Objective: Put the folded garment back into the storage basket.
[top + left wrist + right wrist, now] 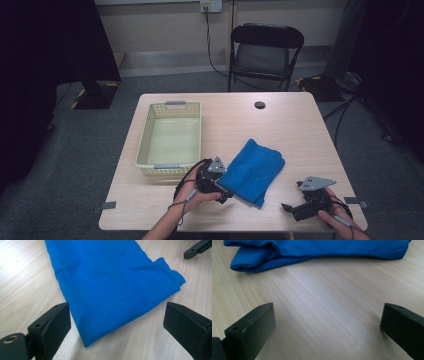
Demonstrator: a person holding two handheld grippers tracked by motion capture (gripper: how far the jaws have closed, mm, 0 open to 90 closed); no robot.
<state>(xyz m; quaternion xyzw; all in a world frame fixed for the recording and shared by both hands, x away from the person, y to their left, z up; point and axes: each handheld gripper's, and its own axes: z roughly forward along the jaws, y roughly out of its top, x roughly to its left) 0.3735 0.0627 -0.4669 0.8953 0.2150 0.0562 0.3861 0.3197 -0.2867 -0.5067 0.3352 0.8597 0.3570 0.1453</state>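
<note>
**Legible markings: none**

No text, label, brand, number or sign reads on any surface. Checked blue cloth [252, 171], basket [170, 137] beside it, table [280, 125], wall outlet [211, 5] beyond the table: too small to resolve.

The rectangular light wooden table [295, 135] has a smooth pale wood-grain top with a soft sheen. At its centre lies a folded bright blue cloth [252, 170], matt and soft, faintly creased. At ten o'clock from it stands a pale yellow-green plastic basket [148, 135] with latticed walls and a smooth floor. The left gripper [116, 317] and right gripper [327, 327] have matt black plastic jaws, the pads finely rough.
</note>
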